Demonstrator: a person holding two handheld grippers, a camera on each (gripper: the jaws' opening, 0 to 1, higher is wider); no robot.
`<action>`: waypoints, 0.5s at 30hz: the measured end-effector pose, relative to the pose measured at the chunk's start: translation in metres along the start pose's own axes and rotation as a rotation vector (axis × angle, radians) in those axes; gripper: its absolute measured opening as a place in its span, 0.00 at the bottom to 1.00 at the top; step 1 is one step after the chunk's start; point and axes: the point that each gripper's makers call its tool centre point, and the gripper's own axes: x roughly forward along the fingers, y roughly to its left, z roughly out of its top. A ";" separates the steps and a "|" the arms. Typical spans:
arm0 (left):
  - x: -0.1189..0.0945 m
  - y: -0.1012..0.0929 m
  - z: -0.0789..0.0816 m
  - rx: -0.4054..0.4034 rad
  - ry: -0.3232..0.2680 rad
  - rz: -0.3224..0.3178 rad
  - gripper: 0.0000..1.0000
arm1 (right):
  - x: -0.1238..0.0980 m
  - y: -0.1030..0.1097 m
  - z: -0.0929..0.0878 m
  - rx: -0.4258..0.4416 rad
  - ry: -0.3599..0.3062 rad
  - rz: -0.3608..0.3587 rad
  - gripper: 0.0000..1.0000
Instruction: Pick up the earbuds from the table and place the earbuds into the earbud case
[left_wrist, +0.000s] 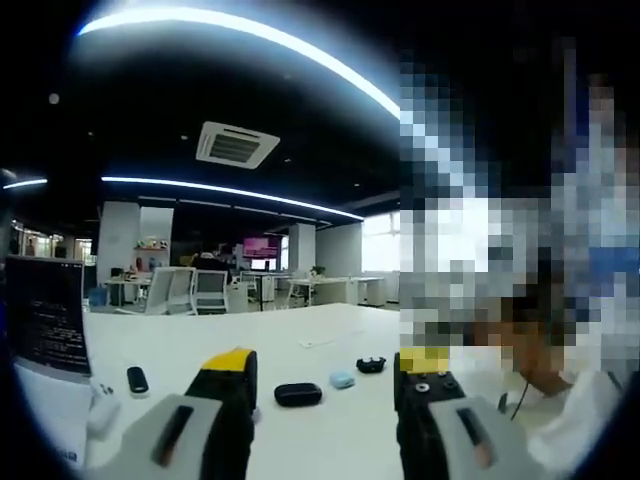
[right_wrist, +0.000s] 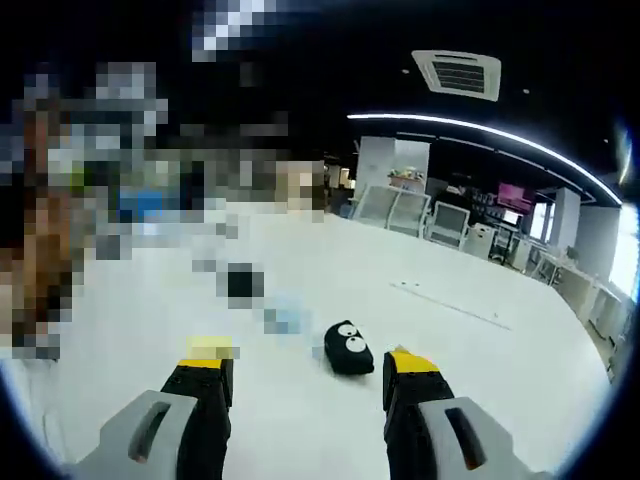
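The right gripper (right_wrist: 303, 378) hangs above the white table (right_wrist: 480, 380) with its jaws spread wide and nothing between them, which reads as a hover before the first pick. Just beyond the gap, at about one o'clock from its middle, lies the black earbud case (right_wrist: 348, 349), lid back, with two pale round spots in it; whether these are empty sockets or seated earbuds is too small to tell. Its long axis seems to run roughly from ten to four o'clock in the right gripper view, open face turned up toward the camera.

The left gripper (left_wrist: 323, 385) is likewise released and empty, held level and farther back. Ahead of it, around twelve o'clock, sit a closed dark pouch (left_wrist: 298, 394), a small pale blue item (left_wrist: 342, 380) and the same open case (left_wrist: 371, 365), lined up toward one o'clock. A dark oval object (left_wrist: 137, 380) lies off at nine o'clock, near a monitor (left_wrist: 45, 315). I cannot pick out loose earbuds on the table.
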 end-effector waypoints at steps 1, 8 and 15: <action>0.000 0.001 0.000 0.002 0.002 0.002 0.56 | -0.001 0.001 0.001 -0.001 0.000 -0.001 0.59; -0.002 0.008 -0.006 -0.011 0.009 0.009 0.56 | -0.023 0.025 0.021 -0.019 -0.072 0.014 0.59; -0.004 0.004 -0.002 -0.007 0.008 0.011 0.55 | -0.039 0.035 0.034 -0.057 -0.101 0.015 0.59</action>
